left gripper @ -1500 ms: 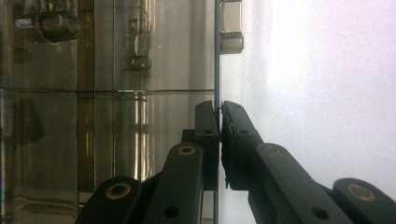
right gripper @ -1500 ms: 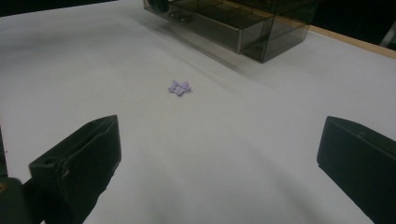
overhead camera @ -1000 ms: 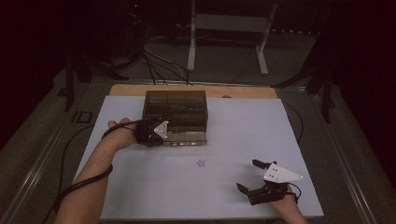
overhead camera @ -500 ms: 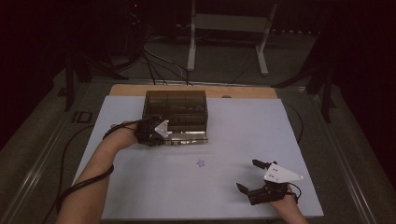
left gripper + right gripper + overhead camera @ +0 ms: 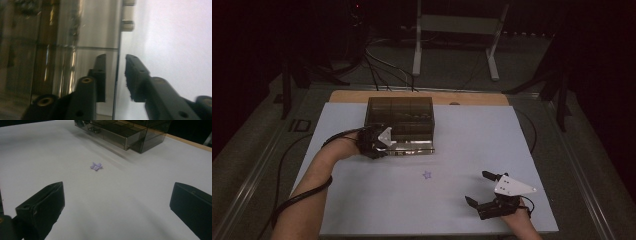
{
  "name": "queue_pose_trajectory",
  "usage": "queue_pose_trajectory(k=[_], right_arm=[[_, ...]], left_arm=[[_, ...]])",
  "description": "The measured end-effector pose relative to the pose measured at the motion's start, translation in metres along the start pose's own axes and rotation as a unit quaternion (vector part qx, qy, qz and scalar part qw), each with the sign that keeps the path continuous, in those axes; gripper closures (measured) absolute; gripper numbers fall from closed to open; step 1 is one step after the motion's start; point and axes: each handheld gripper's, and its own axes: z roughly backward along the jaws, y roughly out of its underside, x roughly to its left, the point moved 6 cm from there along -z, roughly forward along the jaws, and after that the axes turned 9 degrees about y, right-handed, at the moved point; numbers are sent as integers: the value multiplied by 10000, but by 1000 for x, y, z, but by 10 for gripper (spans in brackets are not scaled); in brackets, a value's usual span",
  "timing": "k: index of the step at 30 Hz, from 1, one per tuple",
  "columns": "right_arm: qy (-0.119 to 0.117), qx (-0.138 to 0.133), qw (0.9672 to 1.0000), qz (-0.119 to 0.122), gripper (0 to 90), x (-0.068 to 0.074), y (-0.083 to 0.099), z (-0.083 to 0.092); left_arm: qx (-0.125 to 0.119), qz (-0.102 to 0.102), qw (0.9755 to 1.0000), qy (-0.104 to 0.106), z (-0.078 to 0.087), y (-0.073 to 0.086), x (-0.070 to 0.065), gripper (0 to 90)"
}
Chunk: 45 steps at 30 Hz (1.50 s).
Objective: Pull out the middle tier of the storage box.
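Observation:
A smoky see-through drawer box (image 5: pixel 399 111) stands at the back of the white mat (image 5: pixel 362 200), with its bottom drawer (image 5: pixel 414 146) pulled out a little. My left gripper (image 5: pixel 384 142) is at the drawer's front left corner. In the left gripper view the jaws (image 5: pixel 115 58) have just been opening and stand apart on either side of the clear drawer front (image 5: pixel 100 30), no longer pressing on it. A small purple star (image 5: pixel 427 175) lies on the mat. My right gripper (image 5: pixel 476 187) rests wide open near the front right, with the star (image 5: pixel 96 166) ahead of it (image 5: pixel 117 195).
The box (image 5: pixel 152 135) and its open drawer (image 5: pixel 112 132) lie beyond the star in the right gripper view. A wooden board edge (image 5: pixel 472 99) shows behind the mat. Cables and a metal stand (image 5: pixel 417 45) sit on the floor beyond the table.

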Motion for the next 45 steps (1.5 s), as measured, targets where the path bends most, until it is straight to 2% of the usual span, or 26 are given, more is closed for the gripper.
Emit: queue_pose_trajectory(k=[1, 2, 3, 5, 8, 10, 12, 13, 14, 16, 19, 21, 26, 28, 30, 32, 35, 39, 45], right_arm=[[3, 2, 10000, 2, 4, 0, 0, 0], [2, 2, 10000, -6, 4, 0, 0, 0], [5, -1, 10000, -4, 4, 0, 0, 0], [7, 5, 10000, 1, 3, 0, 0, 0], [8, 0, 10000, -1, 3, 0, 0, 0], [10, 5, 10000, 6, 4, 0, 0, 0], [9, 4, 10000, 0, 3, 0, 0, 0], [17, -1, 10000, -3, 4, 0, 0, 0], [17, 3, 10000, -1, 3, 0, 0, 0], [20, 0, 10000, 7, 3, 0, 0, 0], [22, 4, 10000, 3, 3, 0, 0, 0], [22, 8, 10000, 5, 3, 0, 0, 0], [27, 17, 10000, 6, 4, 0, 0, 0], [31, 9, 10000, 4, 4, 0, 0, 0], [33, 11, 10000, 6, 4, 0, 0, 0], [24, 9, 10000, 0, 3, 0, 0, 0], [28, 18, 10000, 7, 4, 0, 0, 0], [33, 8, 10000, 1, 3, 0, 0, 0], [41, 23, 10000, -12, 3, 0, 0, 0]], left_arm=[[-24, 176, 9998, -15, 1, -1, 1, 645], [-24, 176, 9998, -15, 1, -1, 1, 633], [-153, 336, 9993, -18, 4, -2, 1, 609], [-252, 466, 9986, -35, 7, -4, 1, 530], [-420, 631, 9971, -73, 10, -6, 1, 433], [-443, 671, 9966, -168, 13, -7, 1, 359], [-507, 825, 9951, -178, 16, -8, 0, 268], [-547, 887, 9945, -52, 18, -8, -1, 226], [-609, 925, 9938, -36, 19, -8, -2, 158], [-717, 1042, 9919, -75, 22, -9, -1, 146], [-840, 1134, 9899, -99, 27, -8, -3, 58], [-890, 1139, 9895, -96, 28, -8, -4, 39], [-1092, 1251, 9860, -165, 36, -9, -11, 7], [-1208, 1459, 9819, -76, 39, -10, -13, 1], [-1298, 1524, 9797, -117, 42, -10, -15, 1], [-1462, 1609, 9760, -134, 45, -10, -19, 1], [-1564, 1608, 9743, -196, 49, -8, -24, 1], [-1585, 1623, 9735, -280, 50, -4, -29, 1], [-1660, 1719, 9703, -381, 50, 8, -43, 1]])
